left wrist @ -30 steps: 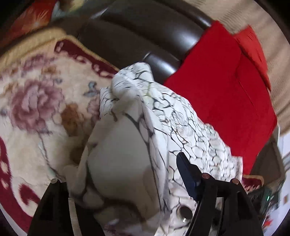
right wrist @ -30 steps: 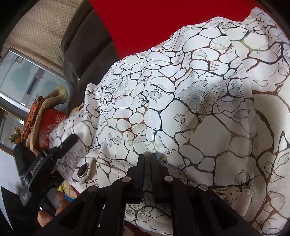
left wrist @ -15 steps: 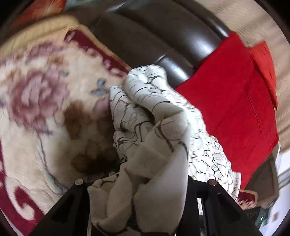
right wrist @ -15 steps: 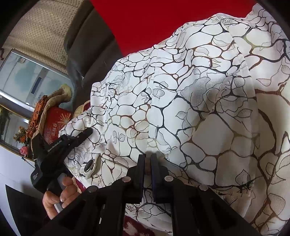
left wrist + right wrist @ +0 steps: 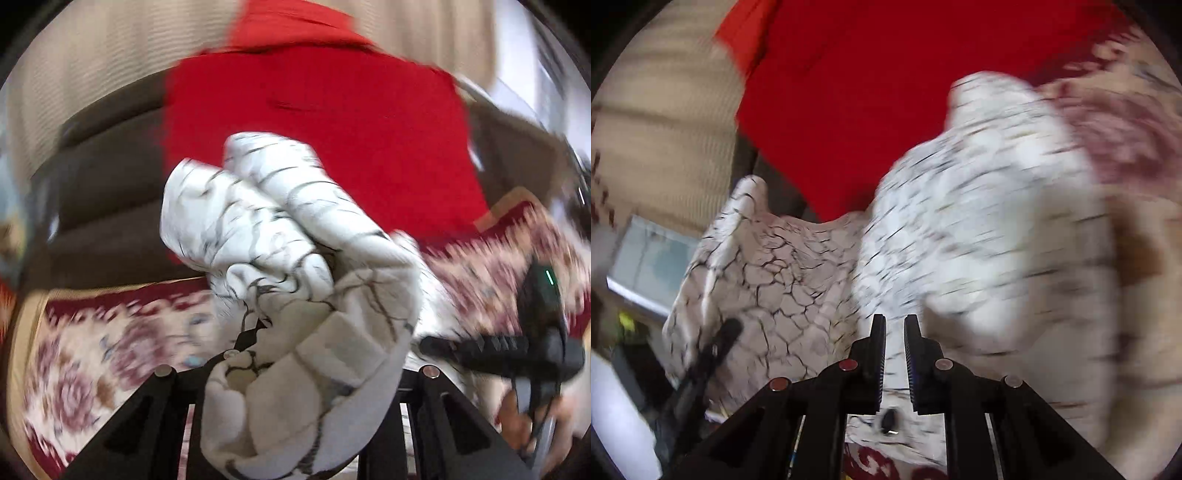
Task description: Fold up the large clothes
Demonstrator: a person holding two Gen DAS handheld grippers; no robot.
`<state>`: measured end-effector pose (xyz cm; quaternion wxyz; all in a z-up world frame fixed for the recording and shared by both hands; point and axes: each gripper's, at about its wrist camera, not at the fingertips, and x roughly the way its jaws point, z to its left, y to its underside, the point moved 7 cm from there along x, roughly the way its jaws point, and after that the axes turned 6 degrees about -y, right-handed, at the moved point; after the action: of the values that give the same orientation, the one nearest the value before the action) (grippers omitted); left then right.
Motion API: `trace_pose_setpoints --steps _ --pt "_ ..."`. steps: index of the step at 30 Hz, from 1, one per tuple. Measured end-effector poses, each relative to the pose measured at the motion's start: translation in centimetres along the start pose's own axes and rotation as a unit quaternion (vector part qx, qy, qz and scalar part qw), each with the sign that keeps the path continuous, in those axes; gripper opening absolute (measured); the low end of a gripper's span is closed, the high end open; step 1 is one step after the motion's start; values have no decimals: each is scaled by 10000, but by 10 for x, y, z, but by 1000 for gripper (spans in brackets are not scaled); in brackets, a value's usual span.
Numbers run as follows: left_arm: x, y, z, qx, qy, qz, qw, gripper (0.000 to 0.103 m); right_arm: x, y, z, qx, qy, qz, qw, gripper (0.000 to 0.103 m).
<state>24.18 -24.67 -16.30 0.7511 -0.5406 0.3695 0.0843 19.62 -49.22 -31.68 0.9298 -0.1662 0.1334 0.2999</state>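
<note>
Garment (image 5: 295,266) white with black veining, bunched at frame centre above floral rug (image 5: 92,369) | step: carry the fold over; judged best kept taut and level between both hands | left gripper (image 5: 295,369) clamped on a thick wad | right gripper (image 5: 894,332) jaws opening, narrow gap, cloth between, pads seemingly not pressing.

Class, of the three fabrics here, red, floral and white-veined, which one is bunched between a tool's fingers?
The white garment with black veins, gripped in the left tool; the plain red cloth and floral rug lie behind it.
</note>
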Motion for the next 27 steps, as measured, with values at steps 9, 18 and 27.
trace_pose_setpoints --steps 9,18,27 --pt "70 54 -92 923 198 1209 9882 34 -4 -10 -73 1971 -1003 623 9733 9" --pt "8 43 -80 751 1381 846 9839 77 2 -10 -72 1902 -970 650 9748 10" --pt "14 22 64 -836 118 340 9959 89 -15 -12 -59 1921 -1098 296 9748 34"
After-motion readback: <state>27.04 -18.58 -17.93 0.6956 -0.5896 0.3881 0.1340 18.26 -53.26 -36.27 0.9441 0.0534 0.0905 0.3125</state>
